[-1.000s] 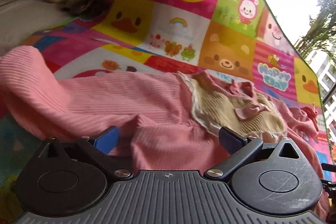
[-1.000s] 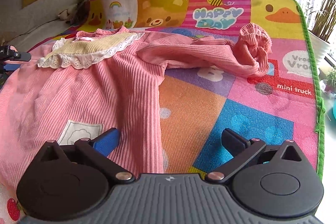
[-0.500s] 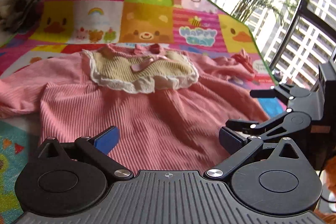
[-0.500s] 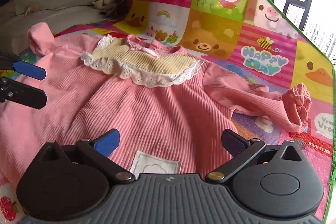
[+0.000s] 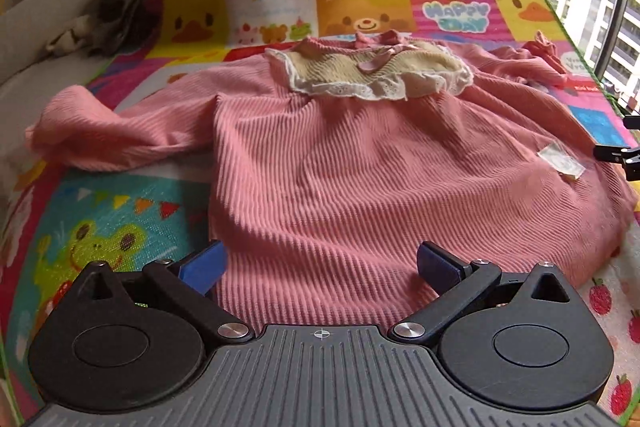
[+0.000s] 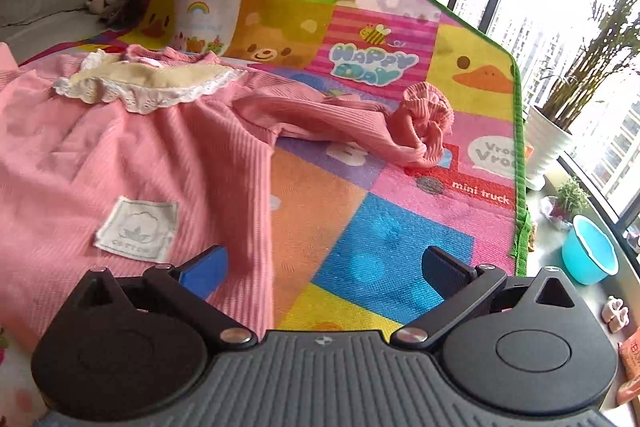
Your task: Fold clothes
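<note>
A pink ribbed dress [image 5: 360, 163] with a cream lace bib [image 5: 372, 75] lies spread flat on a colourful cartoon play mat [image 5: 120, 219]. My left gripper [image 5: 320, 265] stands open over the hem, nothing between its fingers. One sleeve [image 5: 100, 131] stretches out to the left. In the right wrist view the dress [image 6: 120, 163] shows a white cotton label [image 6: 136, 229], and its other sleeve [image 6: 360, 123] ends in a bunched cuff. My right gripper [image 6: 324, 267] is open above the dress's side edge and the mat [image 6: 380, 247]. Its tips [image 5: 618, 155] show at the left view's right edge.
A grey sofa [image 5: 36, 39] with yellow cushions and soft toys [image 5: 100, 23] stands at the back left. Beyond the mat's green edge [image 6: 518, 147] sit a white plant pot [image 6: 546, 151], a blue bowl [image 6: 590, 255] and a large window.
Both wrist views have swung. The left now looks straight up the dress from its hem; the right has turned rightward from the dress centre to its side edge and sleeve. Both grippers stay open.
</note>
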### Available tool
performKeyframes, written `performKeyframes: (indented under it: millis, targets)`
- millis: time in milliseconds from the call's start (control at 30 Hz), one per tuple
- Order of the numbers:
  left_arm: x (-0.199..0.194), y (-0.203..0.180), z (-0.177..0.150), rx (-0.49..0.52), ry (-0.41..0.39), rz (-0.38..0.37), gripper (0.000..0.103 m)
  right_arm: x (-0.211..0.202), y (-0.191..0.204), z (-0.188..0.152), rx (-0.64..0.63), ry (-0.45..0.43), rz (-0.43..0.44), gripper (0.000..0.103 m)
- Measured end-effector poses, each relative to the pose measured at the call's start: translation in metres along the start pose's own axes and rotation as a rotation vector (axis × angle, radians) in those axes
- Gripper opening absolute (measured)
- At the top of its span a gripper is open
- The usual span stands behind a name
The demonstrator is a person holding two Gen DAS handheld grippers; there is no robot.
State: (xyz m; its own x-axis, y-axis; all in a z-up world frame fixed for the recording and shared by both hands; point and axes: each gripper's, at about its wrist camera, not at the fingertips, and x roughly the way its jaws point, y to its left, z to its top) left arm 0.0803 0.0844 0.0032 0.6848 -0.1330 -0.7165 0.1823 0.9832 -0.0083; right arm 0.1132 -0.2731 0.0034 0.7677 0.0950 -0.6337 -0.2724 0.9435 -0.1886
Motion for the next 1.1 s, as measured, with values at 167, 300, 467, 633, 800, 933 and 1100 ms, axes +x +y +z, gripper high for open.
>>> performKeyframes:
  millis: [167, 300, 467, 633, 800, 933, 1100]
  targets:
    - [-0.036, -0.049, 0.002, 0.211, -0.090, -0.119, 0.103, -0.042, 0.043, -0.002, -0.079, -0.070, 0.244, 0.103]
    - [-0.041, -0.092, -0.010, 0.378, -0.097, -0.176, 0.103, -0.054, 0.078, -0.009, -0.173, -0.073, 0.343, 0.103]
    - [-0.026, -0.108, -0.021, 0.400, -0.047, -0.152, 0.103, -0.051, 0.100, -0.021, -0.260, -0.051, 0.346, 0.103]
    - [-0.019, -0.109, -0.023, 0.401, -0.028, -0.153, 0.103, -0.041, 0.109, -0.023, -0.297, -0.065, 0.274, 0.103]
    - [-0.016, -0.109, -0.026, 0.432, -0.035, -0.163, 0.103, -0.033, 0.089, -0.004, -0.186, -0.083, 0.234, 0.103]
    - [-0.009, -0.109, -0.028, 0.478, -0.096, -0.109, 0.103, -0.031, 0.081, 0.000, -0.165, -0.087, 0.220, 0.103]
    - [-0.012, -0.118, -0.027, 0.556, -0.129, -0.140, 0.101, -0.039, 0.076, -0.003, -0.164, -0.076, 0.272, 0.103]
